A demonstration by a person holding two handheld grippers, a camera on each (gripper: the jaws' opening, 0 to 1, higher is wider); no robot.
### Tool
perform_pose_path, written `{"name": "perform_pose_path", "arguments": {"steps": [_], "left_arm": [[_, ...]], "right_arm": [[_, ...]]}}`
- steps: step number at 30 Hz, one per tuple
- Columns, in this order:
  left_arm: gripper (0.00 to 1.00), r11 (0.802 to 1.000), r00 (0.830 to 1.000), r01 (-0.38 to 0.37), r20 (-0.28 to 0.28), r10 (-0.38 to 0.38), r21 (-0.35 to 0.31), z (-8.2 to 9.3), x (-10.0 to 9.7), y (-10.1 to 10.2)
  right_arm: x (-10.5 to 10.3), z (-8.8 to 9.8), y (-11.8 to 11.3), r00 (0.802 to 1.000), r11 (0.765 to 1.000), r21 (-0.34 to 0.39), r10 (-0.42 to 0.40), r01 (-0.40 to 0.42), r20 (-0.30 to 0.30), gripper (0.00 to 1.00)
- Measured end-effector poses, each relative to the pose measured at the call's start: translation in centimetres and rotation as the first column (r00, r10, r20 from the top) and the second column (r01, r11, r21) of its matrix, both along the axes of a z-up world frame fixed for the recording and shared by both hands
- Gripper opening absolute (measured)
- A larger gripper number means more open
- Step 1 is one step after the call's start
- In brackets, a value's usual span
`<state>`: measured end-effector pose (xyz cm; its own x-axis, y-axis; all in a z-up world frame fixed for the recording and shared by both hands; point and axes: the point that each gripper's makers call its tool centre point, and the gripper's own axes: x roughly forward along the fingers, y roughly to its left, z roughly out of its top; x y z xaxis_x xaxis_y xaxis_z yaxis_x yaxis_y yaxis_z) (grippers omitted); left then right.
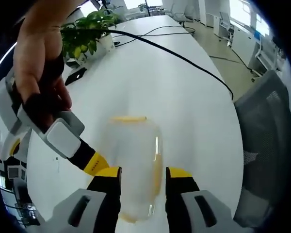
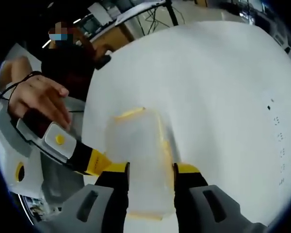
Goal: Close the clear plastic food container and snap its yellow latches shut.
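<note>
The clear plastic container (image 1: pixel 136 145) lies on the white table (image 1: pixel 194 111), lid on. A yellow latch (image 1: pixel 129 118) shows at its far end and another (image 1: pixel 157 171) along its right side. My left gripper (image 1: pixel 143 174) straddles its near end, jaws pressed against both sides. The right gripper's yellow-tipped finger (image 1: pixel 94 164) reaches in from the left, held by a hand (image 1: pixel 36 63). In the right gripper view the same container (image 2: pixel 136 141) sits between the jaws of my right gripper (image 2: pixel 150 169), which squeeze its sides. There the left gripper's finger (image 2: pixel 94 161) comes in from the left.
A potted plant (image 1: pixel 87 31) and a small dark object (image 1: pixel 76 75) stand at the table's far left. A black cable (image 1: pixel 184 58) runs across the tabletop. A grey mesh chair (image 1: pixel 266 136) stands past the right edge. A person (image 2: pixel 68 58) is beyond the table.
</note>
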<state>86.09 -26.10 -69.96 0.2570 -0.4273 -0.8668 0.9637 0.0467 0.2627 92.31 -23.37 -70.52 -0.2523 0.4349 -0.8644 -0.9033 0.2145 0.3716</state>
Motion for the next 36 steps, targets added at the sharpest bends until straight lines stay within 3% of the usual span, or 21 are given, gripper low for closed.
{"name": "perform_pose_path", "arguments": {"steps": [5,15,17,23,36], "left_arm": [[0.29,1.000,1.000,-0.019,0.009,0.019,-0.011,1.0,0.0,0.7],[0.29,0.997,0.996,-0.072,0.045,0.072,0.006,2.5,0.7,3.3],[0.29,0.996,0.995,-0.084,0.048,0.084,0.012,2.7,0.9,3.8],[0.28,0.992,0.991,-0.126,0.053,0.125,0.004,3.2,1.3,5.1],[0.30,0.979,0.979,-0.204,0.018,0.205,-0.025,3.4,1.5,6.8]], "right_arm": [[0.2,1.0,-0.3,1.000,1.000,0.001,-0.015,0.015,0.020,0.33],[-1.6,2.8,-1.4,0.998,1.000,-0.012,-0.013,0.013,0.061,0.33],[-1.1,2.8,-1.7,0.998,1.000,-0.013,-0.017,0.018,0.065,0.33],[-2.3,3.2,-2.7,0.997,0.999,-0.028,-0.019,0.021,0.079,0.34],[-4.3,3.8,-4.5,0.993,0.998,-0.019,-0.057,0.059,0.106,0.36]]}}
